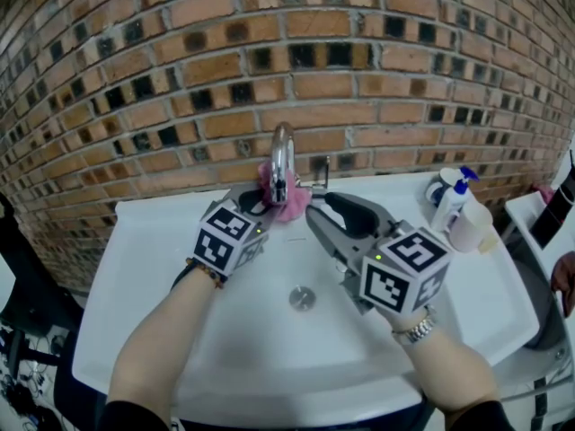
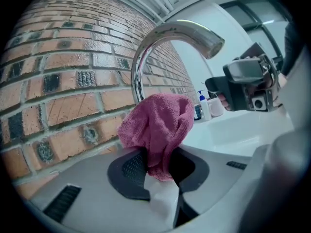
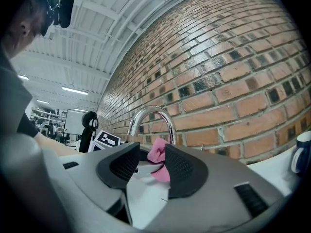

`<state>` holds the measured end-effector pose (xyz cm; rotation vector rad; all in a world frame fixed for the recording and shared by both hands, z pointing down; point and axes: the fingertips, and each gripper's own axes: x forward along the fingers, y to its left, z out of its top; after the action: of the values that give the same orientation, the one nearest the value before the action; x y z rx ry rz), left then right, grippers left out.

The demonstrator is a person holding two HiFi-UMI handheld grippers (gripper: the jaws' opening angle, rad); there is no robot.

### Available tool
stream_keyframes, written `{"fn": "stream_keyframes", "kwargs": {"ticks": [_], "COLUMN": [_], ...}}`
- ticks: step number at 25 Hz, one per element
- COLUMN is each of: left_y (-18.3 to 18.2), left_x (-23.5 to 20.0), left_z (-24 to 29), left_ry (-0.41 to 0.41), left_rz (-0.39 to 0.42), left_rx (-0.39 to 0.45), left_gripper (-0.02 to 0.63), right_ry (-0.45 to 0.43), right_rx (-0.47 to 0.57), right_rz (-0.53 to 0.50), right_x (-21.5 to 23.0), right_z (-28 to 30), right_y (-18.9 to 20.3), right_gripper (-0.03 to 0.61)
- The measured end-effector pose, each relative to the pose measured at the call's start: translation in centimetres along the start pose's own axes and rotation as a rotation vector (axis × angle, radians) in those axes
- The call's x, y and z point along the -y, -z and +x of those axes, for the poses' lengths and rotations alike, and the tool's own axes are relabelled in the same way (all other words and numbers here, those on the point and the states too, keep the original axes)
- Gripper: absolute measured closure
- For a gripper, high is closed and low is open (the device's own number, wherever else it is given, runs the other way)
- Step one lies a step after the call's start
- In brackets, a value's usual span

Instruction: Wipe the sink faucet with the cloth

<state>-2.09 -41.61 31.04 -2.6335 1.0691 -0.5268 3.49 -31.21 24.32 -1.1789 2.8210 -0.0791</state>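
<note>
It looked like a lab hall fitted with a washstand: a white sink point(image 1: 135, 268) against a brick wall point(image 1: 180, 61), with strip lights point(image 3: 74, 90) and an office chair point(image 3: 89, 122) at the frame's left.

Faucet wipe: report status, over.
Left gripper shut on pink cloth, at faucet neck. Right gripper open, empty, over sink. Pump bottle and cup off right, nothing blocking.

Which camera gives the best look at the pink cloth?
The left gripper view: the pink cloth fills the centre, pinched in the left gripper before the faucet. The head view shows a small patch by the faucet; the right gripper view a scrap beyond its open jaws.
</note>
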Motion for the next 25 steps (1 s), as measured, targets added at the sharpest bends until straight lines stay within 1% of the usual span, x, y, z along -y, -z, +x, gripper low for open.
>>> {"fn": "stream_keyframes", "kwargs": {"ticks": [6, 11, 17, 23, 25], "left_y": [1.3, 3.2, 4.1, 6.4, 6.9], "left_x": [0.2, 0.9, 1.3, 2.8, 3.1], "left_z": [0.2, 0.8, 1.1, 1.8, 1.9], "left_ry": [0.001, 0.015, 0.028, 0.074, 0.078], "left_rz": [-0.020, -0.032, -0.056, -0.073, -0.081], "left_rx": [-0.031, -0.092, -0.124, -0.208, -0.216], "left_gripper": [0.528, 0.528, 0.528, 0.528, 0.526], "right_ry": [-0.002, 0.001, 0.005, 0.014, 0.017], "right_rx": [-0.001, -0.001, 0.008, 0.016, 0.020], "right_rz": [0.001, 0.002, -0.003, -0.009, -0.012], "right_x": [-0.1, -0.1, 0.0, 0.1, 0.1], "right_z": [0.1, 0.1, -0.1, -0.2, -0.3], "right_y": [0.0, 0.0, -0.3, -0.7, -0.9], "right_gripper": [0.402, 0.402, 0.402, 0.402, 0.402]}}
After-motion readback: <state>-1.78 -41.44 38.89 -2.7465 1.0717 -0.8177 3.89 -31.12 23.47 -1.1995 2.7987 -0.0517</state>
